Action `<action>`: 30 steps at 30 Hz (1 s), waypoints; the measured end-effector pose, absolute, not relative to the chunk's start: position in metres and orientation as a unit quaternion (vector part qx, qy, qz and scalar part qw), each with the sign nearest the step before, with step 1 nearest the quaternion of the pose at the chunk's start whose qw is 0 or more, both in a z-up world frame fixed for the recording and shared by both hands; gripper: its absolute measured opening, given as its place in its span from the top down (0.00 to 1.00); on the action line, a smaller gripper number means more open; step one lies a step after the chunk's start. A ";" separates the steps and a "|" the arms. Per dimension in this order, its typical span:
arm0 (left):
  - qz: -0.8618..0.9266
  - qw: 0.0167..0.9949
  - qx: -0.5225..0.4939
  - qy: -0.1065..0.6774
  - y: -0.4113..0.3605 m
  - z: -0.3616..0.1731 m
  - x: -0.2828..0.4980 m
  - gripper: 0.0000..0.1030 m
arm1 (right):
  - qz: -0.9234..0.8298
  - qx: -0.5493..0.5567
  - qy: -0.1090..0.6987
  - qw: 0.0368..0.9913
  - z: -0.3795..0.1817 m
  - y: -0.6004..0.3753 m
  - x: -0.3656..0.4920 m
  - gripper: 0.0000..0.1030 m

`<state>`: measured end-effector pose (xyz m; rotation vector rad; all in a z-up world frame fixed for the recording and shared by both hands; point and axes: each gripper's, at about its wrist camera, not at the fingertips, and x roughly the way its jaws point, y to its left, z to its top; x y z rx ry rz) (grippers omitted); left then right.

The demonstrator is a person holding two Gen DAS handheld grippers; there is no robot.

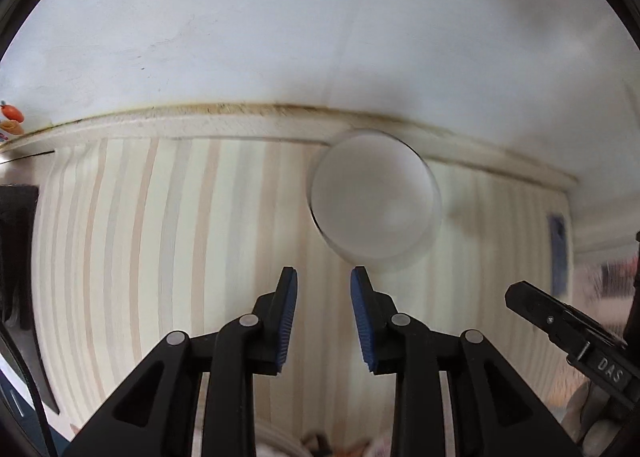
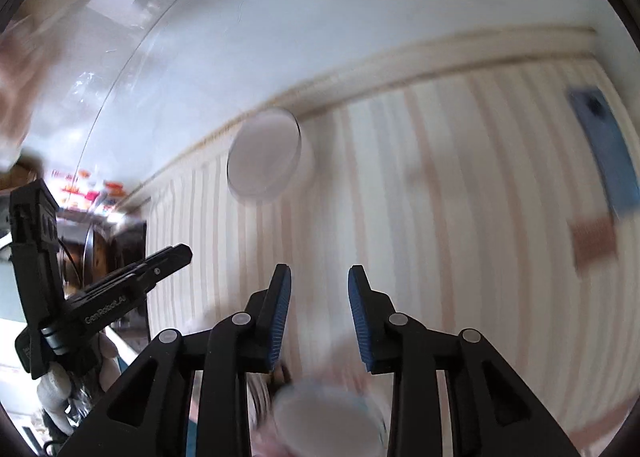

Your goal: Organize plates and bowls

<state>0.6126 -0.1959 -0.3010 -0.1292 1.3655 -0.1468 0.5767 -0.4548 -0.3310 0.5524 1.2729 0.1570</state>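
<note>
Both my tongs are spread w/ nothing between the pads: left tongs (image 1: 324, 277) point at the white bowl (image 1: 374, 197), which sits on the striped tabletop (image 1: 160, 237) at about 1 o'clock from the tips, close to the back ledge (image 1: 200, 119) and wall. Right tongs (image 2: 319, 277) see that bowl at 11 o'clock, farther off. Another white dish (image 2: 328, 421), prob. a bowl, though it's too blurred to be sure, lies right under my right tongs at 6 o'clock.

Risks as I judge them:
- Bowl is smooth, round, w/ a thin rim. If I pinch the rim off-centre it could tip or slide out.
- It's near the wall, so pushing fwd instead of closing would shove it against the ledge.
- Both views are smeared; closing at speed could miss the rim altogether.
- My tongs are near each other, so reaching for the same bowl could knock them together.
- Low dish under the right tongs is easy to clip on the way down.
</note>
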 end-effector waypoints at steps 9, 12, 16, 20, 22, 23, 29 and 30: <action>-0.066 0.749 -0.093 0.653 -0.195 -0.365 0.659 0.78 | 0.073 0.226 0.605 0.760 -0.392 -0.429 0.676 0.69; -0.071 0.750 -0.103 0.649 -0.194 -0.371 0.659 0.88 | 0.079 0.210 0.618 0.754 -0.411 -0.418 0.691 0.80; -0.071 0.760 -0.095 0.639 -0.198 -0.363 0.652 0.88 | 0.080 0.186 0.617 0.761 -0.417 -0.412 0.693 0.88; -0.072 0.764 -0.089 0.635 -0.202 -0.354 0.643 0.88 | 0.078 0.181 0.618 0.761 -0.416 -0.413 0.691 0.88; -0.072 0.768 -0.086 0.631 -0.204 -0.346 0.636 0.88 | 0.078 0.181 0.618 0.761 -0.414 -0.414 0.689 0.88; -0.072 0.771 -0.083 0.627 -0.207 -0.341 0.633 0.88 | 0.079 0.181 0.618 0.761 -0.412 -0.415 0.687 0.88; -0.079 0.779 -0.071 0.618 -0.210 -0.314 0.604 0.88 | 0.084 0.174 0.608 0.770 -0.385 -0.414 0.661 0.88; -0.080 0.779 -0.069 0.618 -0.211 -0.309 0.597 0.88 | 0.083 0.173 0.607 0.771 -0.379 -0.415 0.655 0.88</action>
